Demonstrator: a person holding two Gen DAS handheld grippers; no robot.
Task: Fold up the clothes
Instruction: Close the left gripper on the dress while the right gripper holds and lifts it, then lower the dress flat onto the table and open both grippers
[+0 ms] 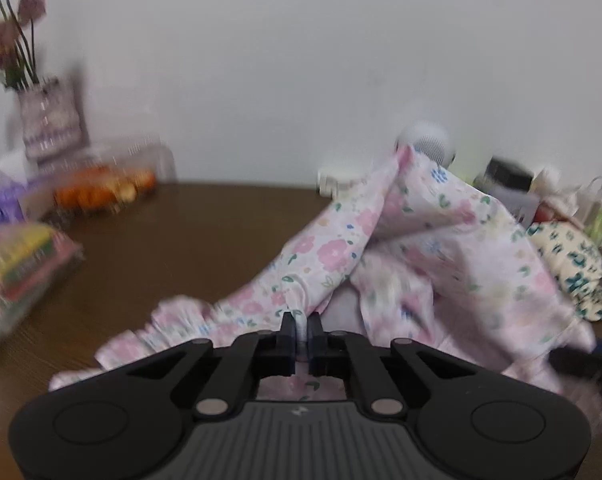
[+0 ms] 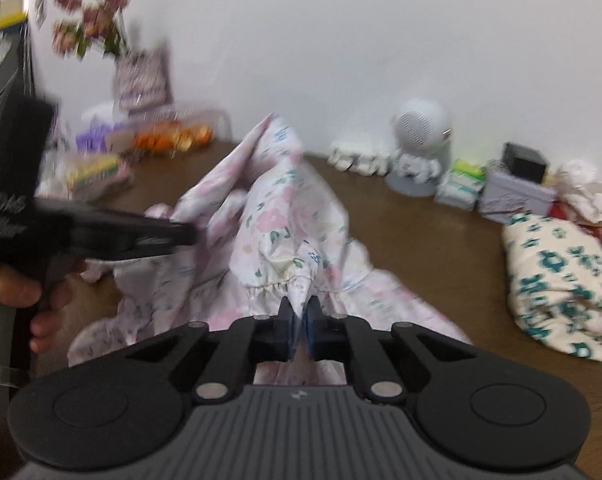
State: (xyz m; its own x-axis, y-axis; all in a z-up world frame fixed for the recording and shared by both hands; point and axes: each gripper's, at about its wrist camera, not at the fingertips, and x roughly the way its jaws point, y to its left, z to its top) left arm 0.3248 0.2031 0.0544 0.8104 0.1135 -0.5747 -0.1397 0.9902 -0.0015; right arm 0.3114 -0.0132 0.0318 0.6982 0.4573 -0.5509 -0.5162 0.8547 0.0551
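The garment (image 2: pixel 285 216) is lying heaped at the centre of the table (image 2: pixel 421 240), its near edge sitting between the right gripper (image 2: pixel 300 320) fingers at lower centre. The folded cloth (image 2: pixel 557 280) is resting at right. The vase (image 2: pixel 143 78) is standing at upper left, the fruit container (image 2: pixel 173 136) just beside it. The left gripper (image 2: pixel 181 234) is reaching in from the left edge.

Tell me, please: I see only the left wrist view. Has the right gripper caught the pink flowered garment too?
Observer: Yes, the right gripper is shut on the pink flowered garment, pinching cloth at a gathered seam.
Operator: Where is my left gripper from there?
Observer: The left gripper enters the picture from the left, its tip at the garment's left side.
Operator: Is the other cloth touching it?
Observer: No, the teal-patterned garment lies bundled on the table, apart.
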